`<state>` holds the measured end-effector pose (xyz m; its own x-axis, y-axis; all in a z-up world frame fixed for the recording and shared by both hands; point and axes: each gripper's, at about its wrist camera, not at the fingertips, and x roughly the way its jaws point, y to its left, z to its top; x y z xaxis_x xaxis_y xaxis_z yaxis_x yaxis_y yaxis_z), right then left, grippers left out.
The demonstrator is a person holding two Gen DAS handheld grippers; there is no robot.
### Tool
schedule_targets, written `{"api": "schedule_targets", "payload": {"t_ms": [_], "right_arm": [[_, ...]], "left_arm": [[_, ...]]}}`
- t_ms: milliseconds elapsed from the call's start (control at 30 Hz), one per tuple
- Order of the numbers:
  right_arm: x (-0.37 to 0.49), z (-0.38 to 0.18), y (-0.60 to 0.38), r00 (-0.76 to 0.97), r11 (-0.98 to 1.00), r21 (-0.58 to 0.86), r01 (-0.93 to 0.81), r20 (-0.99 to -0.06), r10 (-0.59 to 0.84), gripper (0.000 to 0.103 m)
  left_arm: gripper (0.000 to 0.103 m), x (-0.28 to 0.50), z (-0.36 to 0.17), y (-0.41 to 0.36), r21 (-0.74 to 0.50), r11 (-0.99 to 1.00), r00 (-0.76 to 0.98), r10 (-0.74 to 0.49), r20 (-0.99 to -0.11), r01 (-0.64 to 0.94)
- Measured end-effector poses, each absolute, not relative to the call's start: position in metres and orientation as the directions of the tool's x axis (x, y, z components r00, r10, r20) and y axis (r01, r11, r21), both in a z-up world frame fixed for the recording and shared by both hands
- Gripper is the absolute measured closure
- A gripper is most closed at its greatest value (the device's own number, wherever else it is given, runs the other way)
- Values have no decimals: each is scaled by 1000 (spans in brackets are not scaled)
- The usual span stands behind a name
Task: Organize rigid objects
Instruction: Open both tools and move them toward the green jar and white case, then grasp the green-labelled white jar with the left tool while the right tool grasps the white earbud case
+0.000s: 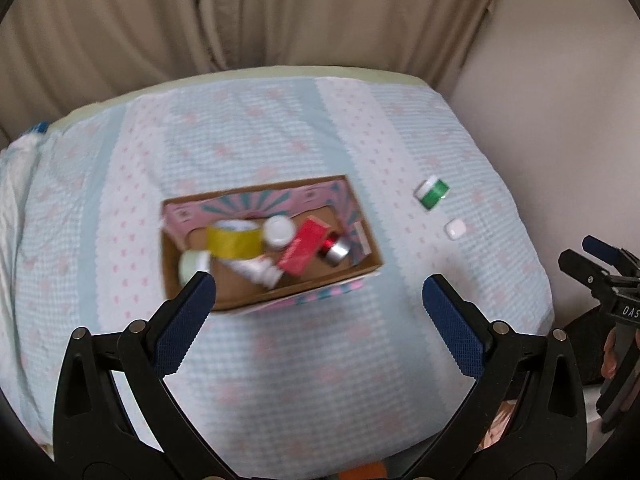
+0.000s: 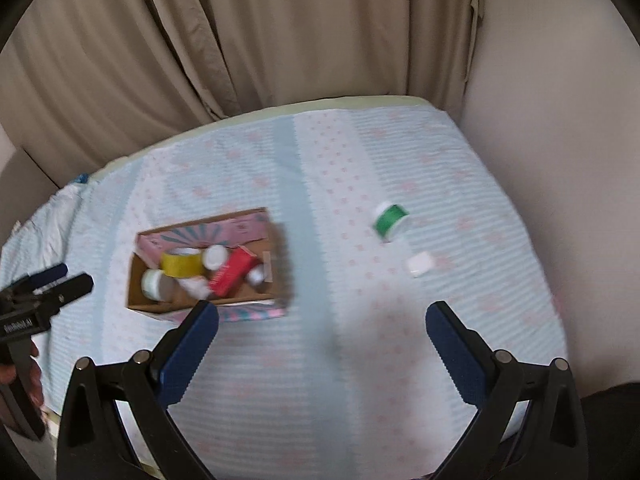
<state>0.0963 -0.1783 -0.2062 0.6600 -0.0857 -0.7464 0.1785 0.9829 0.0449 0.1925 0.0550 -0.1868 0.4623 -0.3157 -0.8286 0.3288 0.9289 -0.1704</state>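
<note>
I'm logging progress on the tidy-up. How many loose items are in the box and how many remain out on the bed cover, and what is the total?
In the cardboard box: 6 (yellow tape roll, white-capped bottle, red carton, silver-and-red can, pale-lidded jar, white tube)
On the bed cover: 2 (green jar, small white case)
Total: 8

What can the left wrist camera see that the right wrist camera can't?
Only the left wrist view shows the right gripper from the side, at its right edge. Only the right wrist view shows the left gripper from the side, at its left edge. Both show the filled cardboard box, the green jar and the small white case on the bedspread.
</note>
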Motion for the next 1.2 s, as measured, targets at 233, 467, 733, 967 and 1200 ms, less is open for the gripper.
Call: {"api": "schedule_targets", "payload": {"t_ms": [233, 467, 733, 967, 1200], "right_arm": [[108, -227, -260, 632, 993, 20, 113, -773, -56, 0], [134, -267, -331, 603, 995, 18, 94, -797, -43, 0], [156, -307, -369, 600, 995, 42, 90, -800, -21, 0], [188, -357, -371, 617, 997, 19, 79, -787, -34, 0], [229, -419, -368, 598, 998, -35, 47, -800, -57, 0]], "left_arm": [[0, 210, -201, -52, -107, 931, 454, -267, -850, 348], [0, 244, -224, -155, -79, 917, 422, -255, -870, 392], [0, 292, -270, -253, 2, 838, 335, -216, -917, 546], [0, 334, -343, -313, 29, 739, 248, -188, -950, 673], [3, 365, -412, -354, 57, 652, 192, -138, -972, 756]]}}
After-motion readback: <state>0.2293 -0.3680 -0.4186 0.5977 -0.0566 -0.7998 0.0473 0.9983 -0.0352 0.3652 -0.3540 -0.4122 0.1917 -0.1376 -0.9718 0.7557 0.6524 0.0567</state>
